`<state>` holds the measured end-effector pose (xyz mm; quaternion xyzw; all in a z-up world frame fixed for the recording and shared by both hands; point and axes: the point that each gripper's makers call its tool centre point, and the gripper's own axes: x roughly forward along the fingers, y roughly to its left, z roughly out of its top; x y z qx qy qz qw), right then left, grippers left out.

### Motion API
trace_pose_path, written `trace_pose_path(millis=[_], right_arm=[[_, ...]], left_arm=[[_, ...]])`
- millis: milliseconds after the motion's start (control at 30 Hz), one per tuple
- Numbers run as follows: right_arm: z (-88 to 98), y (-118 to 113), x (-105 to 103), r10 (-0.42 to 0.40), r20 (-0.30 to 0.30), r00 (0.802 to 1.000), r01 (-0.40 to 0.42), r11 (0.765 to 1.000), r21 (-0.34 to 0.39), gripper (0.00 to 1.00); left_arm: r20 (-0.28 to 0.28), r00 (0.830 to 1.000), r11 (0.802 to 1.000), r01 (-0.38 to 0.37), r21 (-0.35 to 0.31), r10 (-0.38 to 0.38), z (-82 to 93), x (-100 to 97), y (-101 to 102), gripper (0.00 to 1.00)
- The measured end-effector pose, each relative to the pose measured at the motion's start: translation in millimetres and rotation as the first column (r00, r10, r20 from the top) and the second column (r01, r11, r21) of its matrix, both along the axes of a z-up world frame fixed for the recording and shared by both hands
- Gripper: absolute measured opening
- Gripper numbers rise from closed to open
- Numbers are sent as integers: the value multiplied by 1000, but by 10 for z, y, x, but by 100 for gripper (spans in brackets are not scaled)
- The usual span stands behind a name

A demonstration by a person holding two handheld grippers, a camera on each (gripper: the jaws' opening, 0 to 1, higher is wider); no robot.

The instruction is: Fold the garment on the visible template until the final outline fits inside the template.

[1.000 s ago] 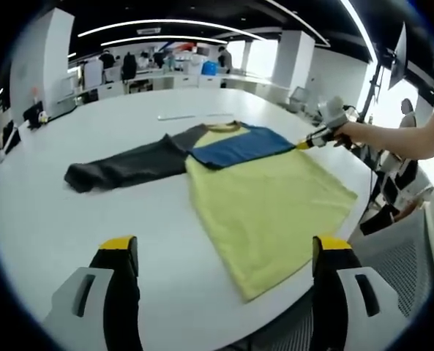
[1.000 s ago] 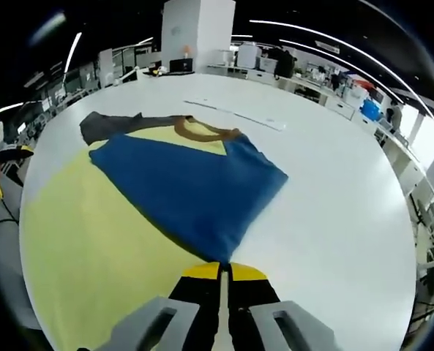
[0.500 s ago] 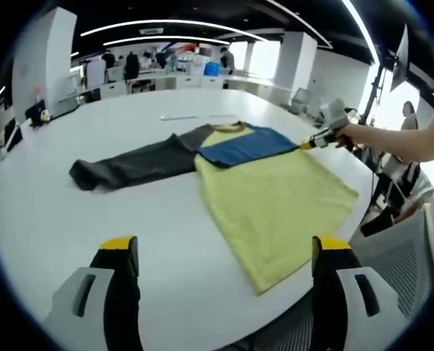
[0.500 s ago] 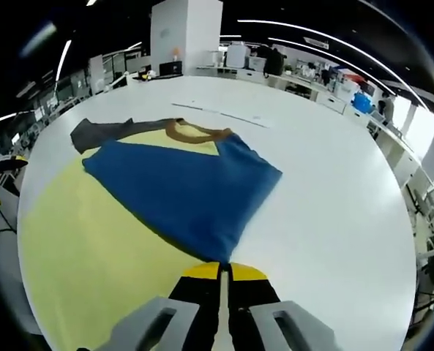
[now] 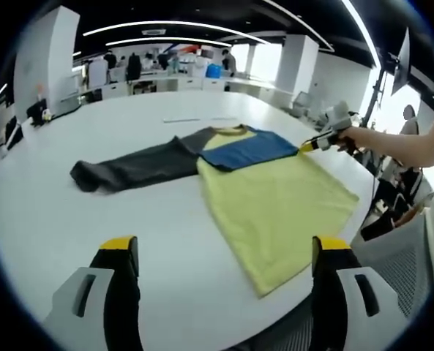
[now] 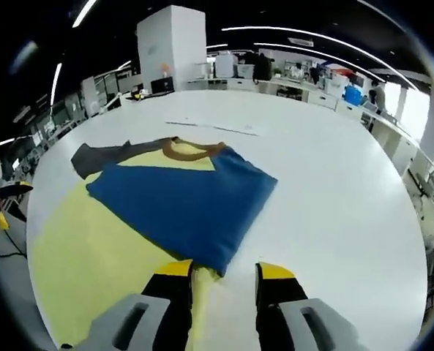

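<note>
A garment lies flat on the white table (image 5: 48, 219). Its yellow body (image 5: 275, 201) spreads toward the near right edge, and a dark grey sleeve (image 5: 129, 164) stretches out to the left. A blue sleeve (image 5: 246, 146) is folded across the chest below the brown collar (image 6: 191, 150). My left gripper (image 5: 224, 248) is open above bare table, short of the garment. My right gripper (image 6: 225, 270) is open with the corner of the blue sleeve (image 6: 180, 201) lying at its fingertips on the yellow body (image 6: 85, 256). A hand holds the right gripper (image 5: 306, 146) at the garment's right edge.
A thin white strip (image 5: 195, 117) lies on the table beyond the collar. Office chairs (image 5: 392, 197) stand close to the table's right edge beside the person's arm. Desks, a white pillar (image 6: 169, 47) and other people are far behind.
My right gripper has gone from shut on the blue sleeve's corner to open, and the corner now rests on the garment. The left gripper has stayed open and still.
</note>
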<state>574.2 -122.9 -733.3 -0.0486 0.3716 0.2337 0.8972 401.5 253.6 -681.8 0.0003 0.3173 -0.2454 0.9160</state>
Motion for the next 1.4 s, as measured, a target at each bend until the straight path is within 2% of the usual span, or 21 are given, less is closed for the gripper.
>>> trace_pose_path(millis=[200, 433, 733, 967, 1033, 1200, 1300, 1400], right_arm=[[88, 172, -66, 58, 9, 998, -58, 998, 27, 48], [251, 355, -133, 120, 58, 991, -123, 991, 59, 80], [537, 600, -297, 173, 106, 979, -183, 978, 98, 98], [610, 732, -500, 247, 104, 963, -256, 963, 88, 99], [667, 745, -531, 250, 120, 961, -260, 962, 82, 99], [792, 780, -597, 253, 148, 956, -268, 959, 91, 99], [824, 792, -646, 259, 152, 954, -274, 957, 90, 99], [826, 803, -692, 269, 154, 951, -283, 956, 81, 99]], left_arm=[[3, 1000, 1000, 5, 3, -5, 5, 6, -4, 95], [6, 1000, 1000, -6, 3, 6, 18, 30, 50, 95], [25, 999, 999, -37, -8, 37, 97, 173, 203, 94], [26, 996, 996, -89, -7, 89, 35, 312, 395, 92], [31, 994, 995, -104, -8, 104, 20, 365, 463, 91], [44, 988, 988, -147, 40, 145, -38, 479, 647, 87], [51, 985, 986, -165, 34, 163, -31, 537, 710, 85], [85, 981, 982, -180, 51, 176, -16, 641, 811, 83]])
